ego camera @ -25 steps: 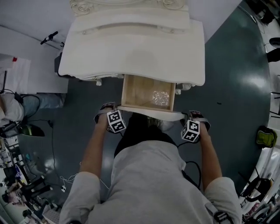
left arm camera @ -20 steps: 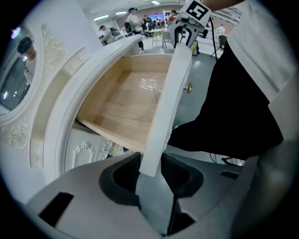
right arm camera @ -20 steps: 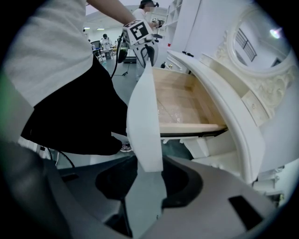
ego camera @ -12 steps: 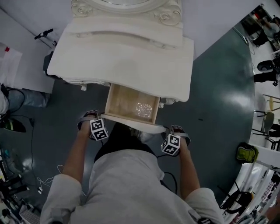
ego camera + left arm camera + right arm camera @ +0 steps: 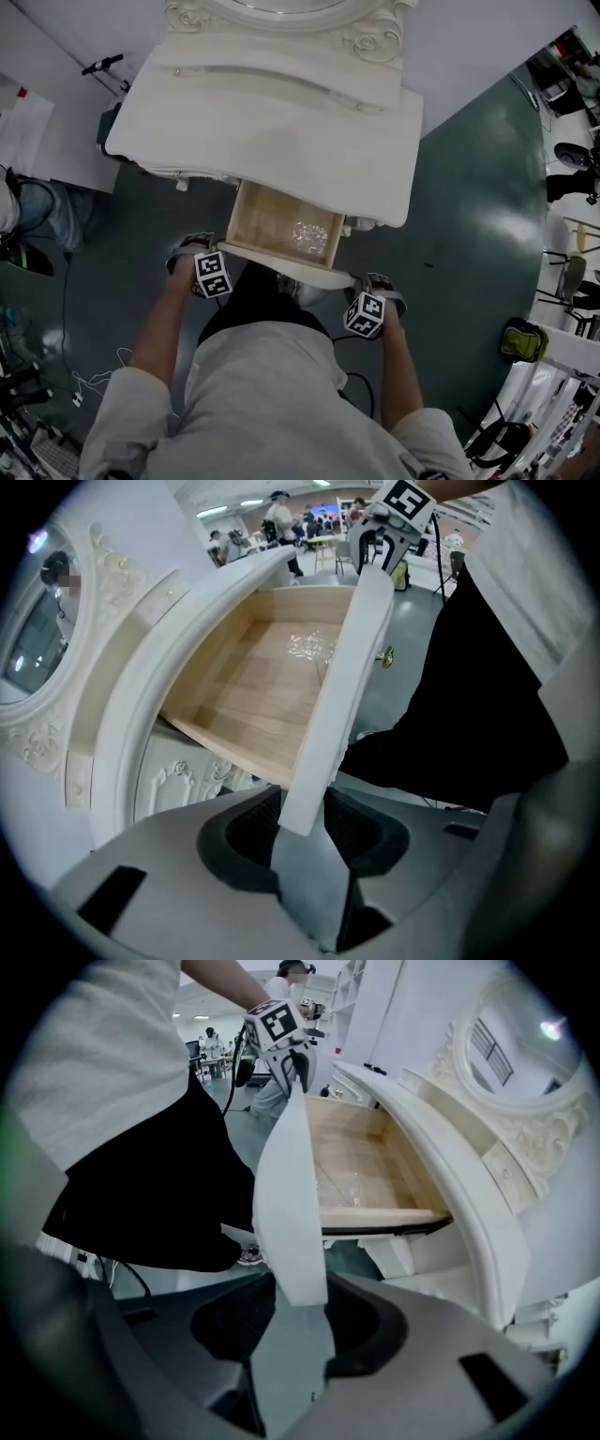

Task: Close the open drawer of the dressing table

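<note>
The white dressing table [image 5: 272, 131] has its middle drawer [image 5: 267, 217] pulled out, wood bottom showing, with a crinkled clear wrapper [image 5: 309, 234] inside. The white drawer front [image 5: 281, 265] runs between my two grippers. My left gripper [image 5: 199, 251] is at its left end; in the left gripper view the panel's end [image 5: 323, 724] sits between the pads [image 5: 248, 832] of the left gripper [image 5: 302, 832], which is shut on it. My right gripper [image 5: 377, 286] holds the right end the same way, its jaws [image 5: 295, 1302] shut on the panel [image 5: 286, 1194]. Both point steeply down.
A small knob [image 5: 385, 656] sticks out of the drawer front toward the person's body. The ornate mirror frame [image 5: 281, 14] rises behind the tabletop. Cables [image 5: 103, 375] lie on the dark floor at left, a seated person [image 5: 28, 216] at the left edge, chairs [image 5: 572, 272] at right.
The head view has swung a little, so the table sits differently in the picture. The drawer stays out as far as before and both grippers remain at its front's ends.
</note>
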The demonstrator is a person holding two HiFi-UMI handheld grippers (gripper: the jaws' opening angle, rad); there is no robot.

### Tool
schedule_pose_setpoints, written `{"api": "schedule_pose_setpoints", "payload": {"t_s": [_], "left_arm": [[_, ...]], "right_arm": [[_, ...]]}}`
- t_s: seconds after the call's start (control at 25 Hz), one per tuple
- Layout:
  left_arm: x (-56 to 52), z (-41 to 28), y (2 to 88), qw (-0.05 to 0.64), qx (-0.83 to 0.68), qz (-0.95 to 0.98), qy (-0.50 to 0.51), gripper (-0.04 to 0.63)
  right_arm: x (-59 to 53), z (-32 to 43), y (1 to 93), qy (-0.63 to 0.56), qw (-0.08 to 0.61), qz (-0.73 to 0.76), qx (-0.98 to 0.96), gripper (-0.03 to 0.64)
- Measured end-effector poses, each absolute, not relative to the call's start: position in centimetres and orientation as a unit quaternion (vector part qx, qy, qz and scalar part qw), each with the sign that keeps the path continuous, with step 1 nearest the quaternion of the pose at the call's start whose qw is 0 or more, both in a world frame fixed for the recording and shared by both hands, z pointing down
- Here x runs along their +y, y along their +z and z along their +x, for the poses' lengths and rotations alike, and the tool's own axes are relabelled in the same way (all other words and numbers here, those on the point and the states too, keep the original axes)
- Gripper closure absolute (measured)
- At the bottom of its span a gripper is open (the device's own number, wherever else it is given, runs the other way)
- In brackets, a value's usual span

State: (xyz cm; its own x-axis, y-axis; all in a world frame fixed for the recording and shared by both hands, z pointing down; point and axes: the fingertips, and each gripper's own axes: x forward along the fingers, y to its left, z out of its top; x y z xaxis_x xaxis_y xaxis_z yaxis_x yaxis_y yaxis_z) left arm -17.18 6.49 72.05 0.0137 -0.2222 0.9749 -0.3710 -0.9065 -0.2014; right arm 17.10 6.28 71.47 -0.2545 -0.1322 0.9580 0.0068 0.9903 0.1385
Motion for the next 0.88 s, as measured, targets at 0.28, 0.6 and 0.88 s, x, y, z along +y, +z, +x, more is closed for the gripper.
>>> {"api": "schedule_pose_setpoints", "payload": {"t_s": [0.28,0.6,0.88], "left_arm": [[6.11,-17.32,72.08,0.057,-0.212,0.707,0.672,0.456],[5.80,-17.20,72.14,0.055,-0.215,0.707,0.672,0.456],[5.62,-17.28,72.08,0.050,-0.219,0.713,0.664,0.456]], "right_arm": [[5.90,16.96,71.50,-0.059,0.608,0.048,-0.790,0.446],[5.71,17.06,71.69,-0.057,0.608,0.050,-0.790,0.445],[5.37,16.95,71.66,-0.061,0.611,0.057,-0.787,0.443]]}}
